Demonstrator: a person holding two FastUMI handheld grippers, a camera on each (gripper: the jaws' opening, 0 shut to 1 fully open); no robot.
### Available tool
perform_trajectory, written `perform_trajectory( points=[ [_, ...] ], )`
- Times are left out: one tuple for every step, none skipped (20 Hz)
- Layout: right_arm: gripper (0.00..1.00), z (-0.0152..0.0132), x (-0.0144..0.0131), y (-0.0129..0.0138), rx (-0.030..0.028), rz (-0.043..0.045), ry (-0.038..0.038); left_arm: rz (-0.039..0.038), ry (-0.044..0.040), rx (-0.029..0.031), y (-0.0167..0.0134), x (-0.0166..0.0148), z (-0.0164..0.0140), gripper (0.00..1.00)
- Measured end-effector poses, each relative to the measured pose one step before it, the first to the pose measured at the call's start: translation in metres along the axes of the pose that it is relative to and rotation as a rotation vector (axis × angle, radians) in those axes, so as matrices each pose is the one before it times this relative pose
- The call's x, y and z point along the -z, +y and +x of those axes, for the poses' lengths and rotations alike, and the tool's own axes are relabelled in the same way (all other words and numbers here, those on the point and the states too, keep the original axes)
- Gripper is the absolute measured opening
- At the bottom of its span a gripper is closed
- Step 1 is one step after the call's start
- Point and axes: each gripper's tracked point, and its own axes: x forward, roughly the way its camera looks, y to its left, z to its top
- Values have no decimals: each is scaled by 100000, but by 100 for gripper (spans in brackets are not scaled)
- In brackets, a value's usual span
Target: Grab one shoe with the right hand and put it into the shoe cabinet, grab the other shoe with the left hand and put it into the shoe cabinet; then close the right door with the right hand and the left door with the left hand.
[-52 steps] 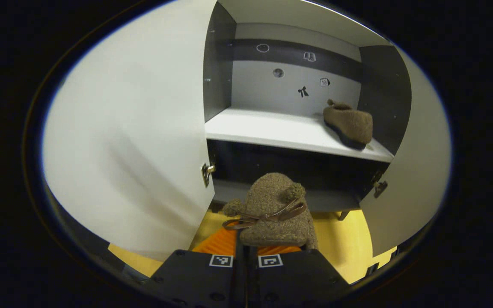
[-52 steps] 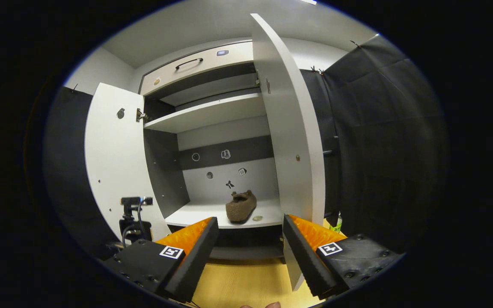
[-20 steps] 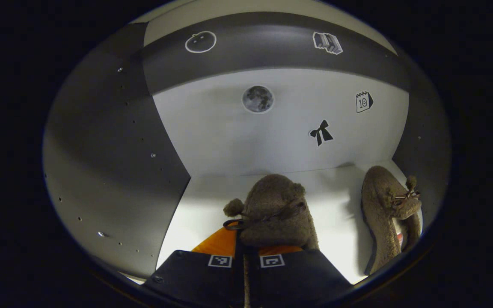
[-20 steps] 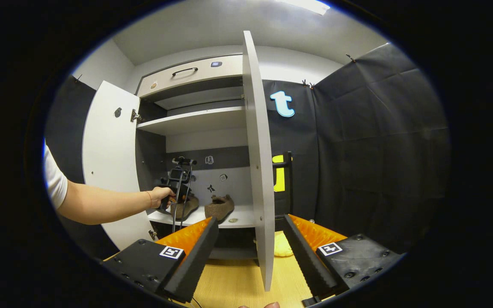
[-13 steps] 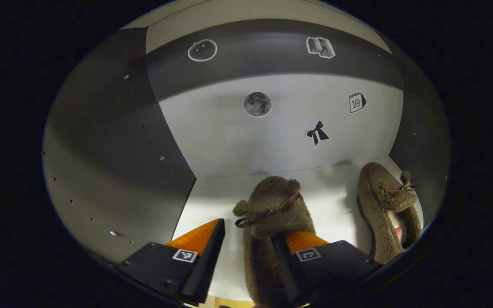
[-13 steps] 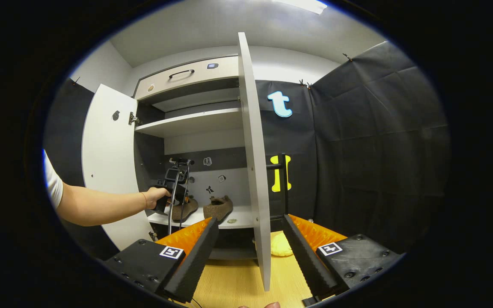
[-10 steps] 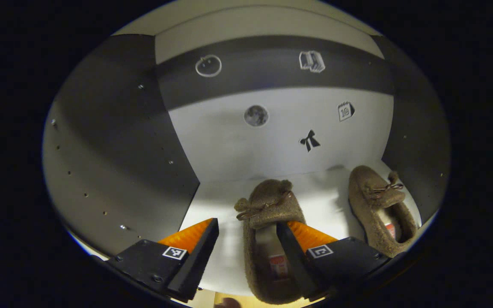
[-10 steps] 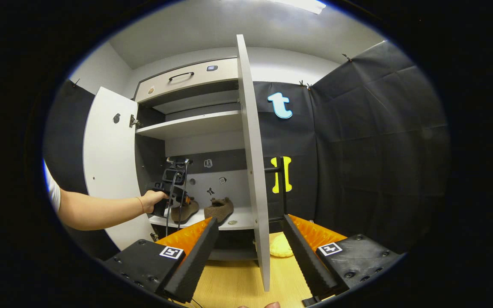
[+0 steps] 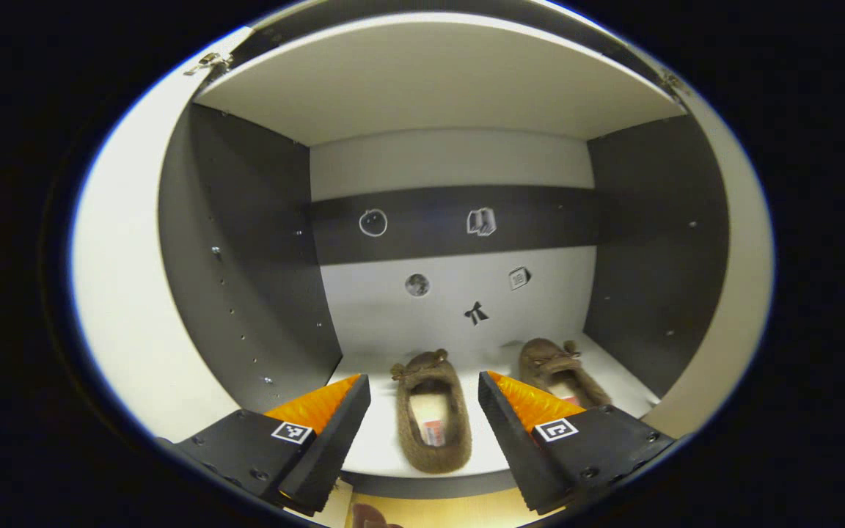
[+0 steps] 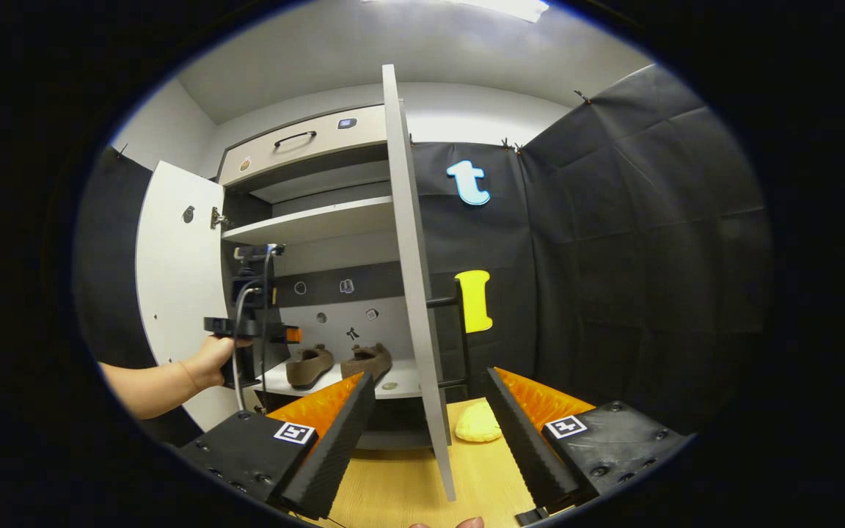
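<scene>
Both brown shoes, one [image 9: 433, 418] at lower centre and the other [image 9: 556, 370] to its right, lie on the shoe cabinet [image 9: 246, 264] shelf. Left gripper [image 9: 422, 418] and right gripper [image 10: 430, 422] fingers spread wide, holding nothing; both doors stand open.

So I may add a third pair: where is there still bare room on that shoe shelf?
The widest bare strip of the shelf lies between the dark left wall and the nearer shoe. A narrower gap separates that shoe from the farther shoe, which sits near the right wall, so that side is crowded.
</scene>
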Motion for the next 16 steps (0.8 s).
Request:
perform_trajectory(
  points=[
    [98,-34,-392,-738,1588,-719,-1019,-68,-2174,1526,-432,-202,-1578,94],
    [98,-41,-180,-779,1757,-457,-402,77,-2214,1083,-359,-156,-1513,94],
    [98,21,-167,-814,1798,-104,-274,-189,-2314,813,-305,-116,-1587,94],
    [98,120,-260,-833,1964,63,-611,-474,-1633,540,-379,19,-1708,94],
    [98,156,-164,-664,1830,-365,-125,13,-1211,512,-262,72,-1630,94],
    [98,338,14,-615,1527,-1557,142,235,-1327,-75,-201,101,-1537,94],
    [98,600,-57,-99,1097,-1717,-197,483,-976,622,-263,201,-1362,94],
    [98,244,-154,-308,636,-420,-35,954,-497,1035,-387,262,-1321,95],
    [98,258,-349,-423,759,722,-381,1192,-103,825,-294,256,-1321,94],
    [98,348,-245,-639,1211,1024,-435,1172,-488,448,-85,120,-1163,94],
    [98,471,-178,-861,1610,262,-274,710,-226,318,-61,188,-1007,94],
    [98,408,13,-818,1414,78,110,79,-494,164,-42,110,-1075,94],
    [98,542,-120,-676,1190,19,-247,-388,-67,234,-28,238,-1120,94],
    [98,608,-44,-724,1491,-284,-84,-567,197,170,-60,309,-1008,94],
    [98,670,153,-408,680,-878,575,27,399,340,-47,407,-867,94],
    [98,346,303,-643,284,-745,864,183,820,-149,88,504,-919,94]
  ],
)
